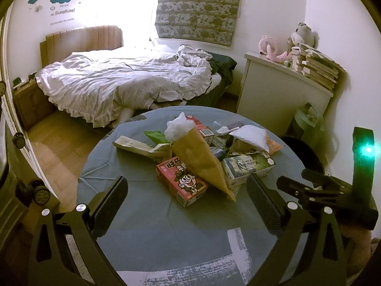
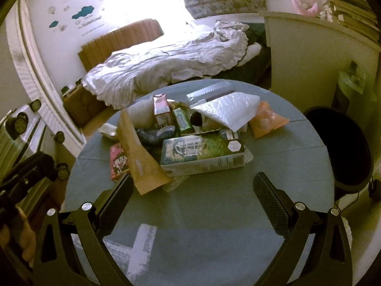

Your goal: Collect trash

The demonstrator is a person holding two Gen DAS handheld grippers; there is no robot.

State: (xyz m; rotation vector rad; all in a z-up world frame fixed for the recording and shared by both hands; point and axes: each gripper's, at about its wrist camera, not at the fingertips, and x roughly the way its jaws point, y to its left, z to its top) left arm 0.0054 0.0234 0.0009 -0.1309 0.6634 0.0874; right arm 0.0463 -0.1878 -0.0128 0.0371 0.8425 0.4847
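You are at the very start of the pickup: both claws hover over the near edge of the round table covered in blue-grey cloth (image 1: 100,166), and nothing is in either one. Your left claw (image 1: 188,199) stands wide, its jaws framing the red drink carton with the cartoon face (image 1: 182,181) and the tip of the long tan paper cone stuffed with white tissue (image 1: 201,162). Your right claw (image 2: 194,199) is spread just as wide, lined up on the green-and-white rectangular carton lying on its side (image 2: 202,153).

The trash sits heaped in the middle of the table, pieces overlapping; a white padded mailer (image 2: 228,112) and an orange crumpled packet (image 2: 268,119) lie toward the far right. The round black bin (image 2: 343,150) stands on the floor just beside the table's right edge.

The next move, as I judge it, calls for you to pick one loose top piece. The tan cone leans across both cartons, so lifting a carton first may drag it; taking the cone first looks cleaner.
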